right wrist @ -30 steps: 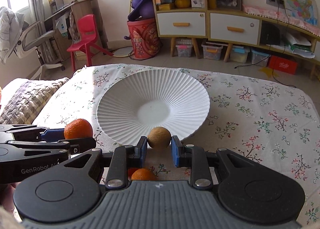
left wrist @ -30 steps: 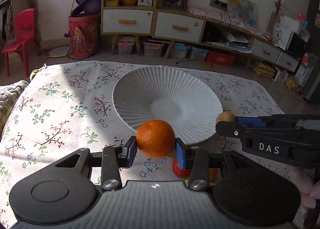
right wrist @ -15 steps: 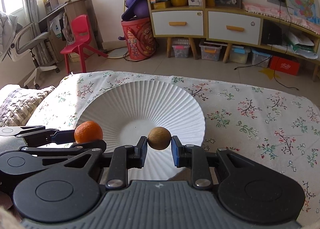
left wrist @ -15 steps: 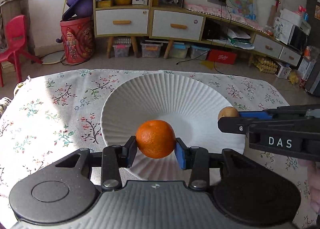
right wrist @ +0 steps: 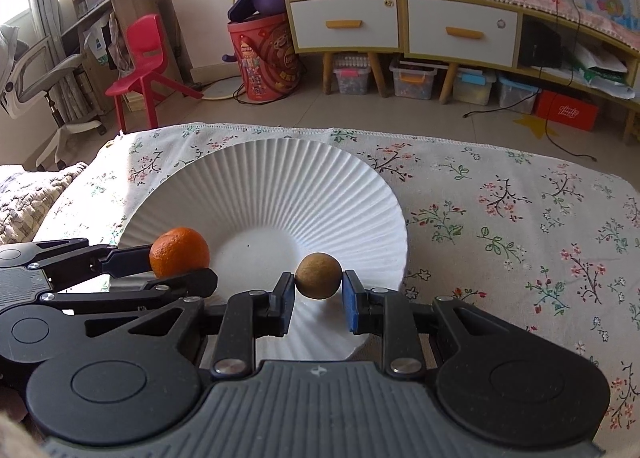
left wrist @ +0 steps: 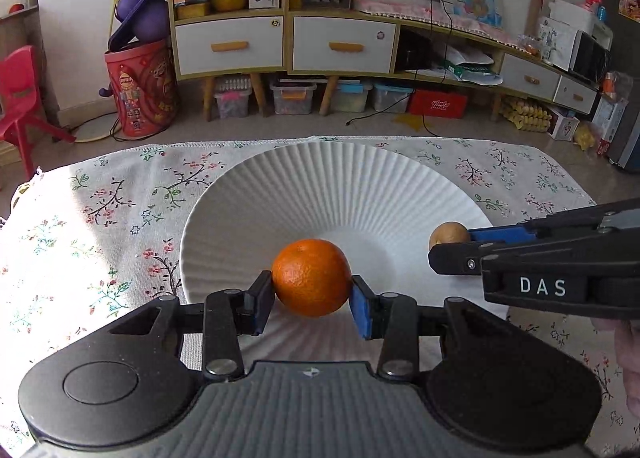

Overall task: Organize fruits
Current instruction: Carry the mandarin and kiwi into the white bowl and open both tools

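My left gripper point(left wrist: 312, 298) is shut on an orange point(left wrist: 311, 277) and holds it above the near part of a white ribbed plate point(left wrist: 320, 186). My right gripper point(right wrist: 319, 294) is shut on a small round brown fruit point(right wrist: 319, 275) and holds it over the plate's point(right wrist: 272, 178) near right part. In the left wrist view the brown fruit point(left wrist: 448, 235) and the right gripper show at the right. In the right wrist view the orange point(right wrist: 179, 252) and the left gripper show at the left. Both fruits are off the plate's surface.
The plate sits on a floral tablecloth point(left wrist: 120, 198) that covers the table, with cloth showing on the right in the right wrist view point(right wrist: 520, 218). A knitted cushion point(right wrist: 24, 194) lies at the left edge. Cabinets, a red chair and bins stand beyond the table.
Both grippers have moved forward with their fruits, from the plate's near edge to over the plate. The fruits on the cloth below are out of view.
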`<action>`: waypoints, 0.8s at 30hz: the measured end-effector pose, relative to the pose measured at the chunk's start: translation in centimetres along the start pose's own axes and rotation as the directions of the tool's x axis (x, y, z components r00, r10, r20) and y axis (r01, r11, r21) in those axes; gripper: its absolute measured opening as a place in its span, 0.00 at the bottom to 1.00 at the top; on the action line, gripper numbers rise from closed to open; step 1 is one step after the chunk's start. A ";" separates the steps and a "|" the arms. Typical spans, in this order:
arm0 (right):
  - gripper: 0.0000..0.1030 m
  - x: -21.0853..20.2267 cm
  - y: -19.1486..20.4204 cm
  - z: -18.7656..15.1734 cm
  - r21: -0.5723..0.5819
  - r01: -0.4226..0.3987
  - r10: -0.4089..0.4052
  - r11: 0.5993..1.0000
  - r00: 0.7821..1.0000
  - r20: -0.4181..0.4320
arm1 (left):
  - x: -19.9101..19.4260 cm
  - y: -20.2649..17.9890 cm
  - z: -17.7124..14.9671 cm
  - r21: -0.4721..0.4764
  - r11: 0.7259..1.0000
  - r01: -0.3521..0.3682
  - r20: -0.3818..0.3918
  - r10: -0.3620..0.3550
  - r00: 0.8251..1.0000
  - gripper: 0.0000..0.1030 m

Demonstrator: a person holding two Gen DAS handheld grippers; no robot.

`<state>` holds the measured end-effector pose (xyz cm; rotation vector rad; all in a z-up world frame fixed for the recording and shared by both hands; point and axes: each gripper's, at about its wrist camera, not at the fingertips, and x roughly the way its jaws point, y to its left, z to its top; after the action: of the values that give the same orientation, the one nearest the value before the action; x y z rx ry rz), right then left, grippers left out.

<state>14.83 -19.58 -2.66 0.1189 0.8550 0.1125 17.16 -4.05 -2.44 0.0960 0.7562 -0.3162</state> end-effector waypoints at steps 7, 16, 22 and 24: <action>0.23 -0.1 0.1 0.0 0.009 0.001 -0.001 1.000 1.000 0.001 | 0.0 0.2 0.1 -0.005 1.000 0.003 -0.002 -0.003 1.000 0.25; 0.42 -2.2 0.1 -0.1 0.002 -0.008 0.008 1.000 1.000 0.027 | -2.4 1.2 -0.3 -0.038 0.999 0.019 -0.004 -0.019 1.000 0.39; 0.57 -4.3 0.1 -0.3 -0.007 -0.009 0.009 1.000 0.997 0.071 | -4.3 1.3 -0.9 -0.036 0.999 0.018 0.011 -0.018 1.000 0.47; 0.61 -4.9 0.0 -0.5 -0.007 -0.013 0.014 1.000 0.996 0.084 | -4.7 1.3 -1.1 -0.042 0.999 0.019 0.014 -0.019 1.000 0.50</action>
<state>11.31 -20.22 0.70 0.1230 0.7696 0.1218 13.60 -1.44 -0.05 0.0469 0.7504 -0.3183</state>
